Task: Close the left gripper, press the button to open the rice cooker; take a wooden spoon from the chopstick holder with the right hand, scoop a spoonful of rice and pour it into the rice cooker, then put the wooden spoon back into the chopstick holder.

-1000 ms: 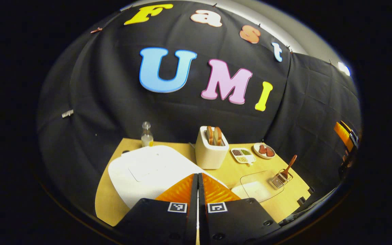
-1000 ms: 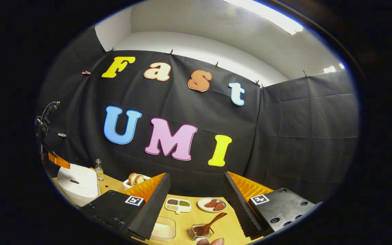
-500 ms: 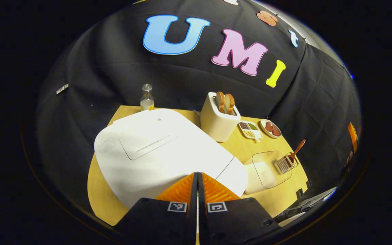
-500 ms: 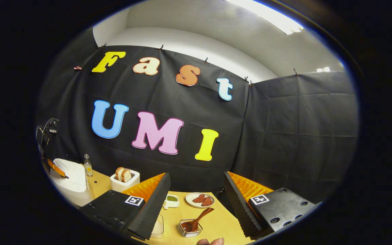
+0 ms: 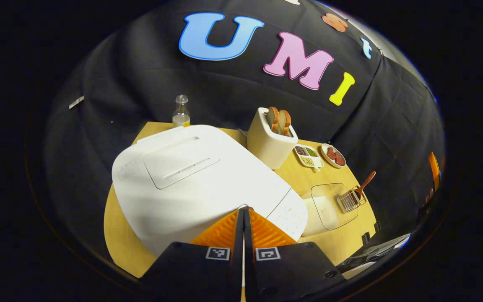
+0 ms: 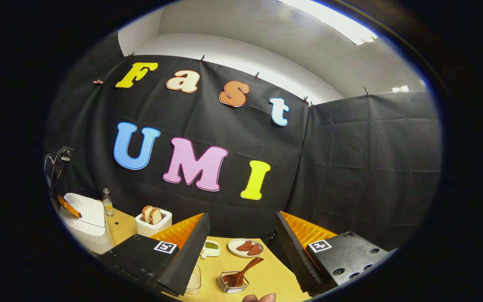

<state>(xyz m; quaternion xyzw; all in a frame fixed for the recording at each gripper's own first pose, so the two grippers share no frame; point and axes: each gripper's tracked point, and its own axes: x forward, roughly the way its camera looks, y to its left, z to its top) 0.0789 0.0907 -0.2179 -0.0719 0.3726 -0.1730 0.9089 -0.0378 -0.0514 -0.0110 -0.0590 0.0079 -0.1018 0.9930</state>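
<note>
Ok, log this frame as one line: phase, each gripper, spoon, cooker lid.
phase: button press | left gripper: shut, at rice cooker front edge | right gripper: open, empty | wooden spoon: in chopstick holder | lid: closed

Left gripper view looks down close over rice cooker (image 5: pixel 195 176); right gripper view faces wall.

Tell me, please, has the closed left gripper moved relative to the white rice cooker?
Yes: the left gripper has come down toward the white rice cooker, which now looms larger beneath it.
</note>
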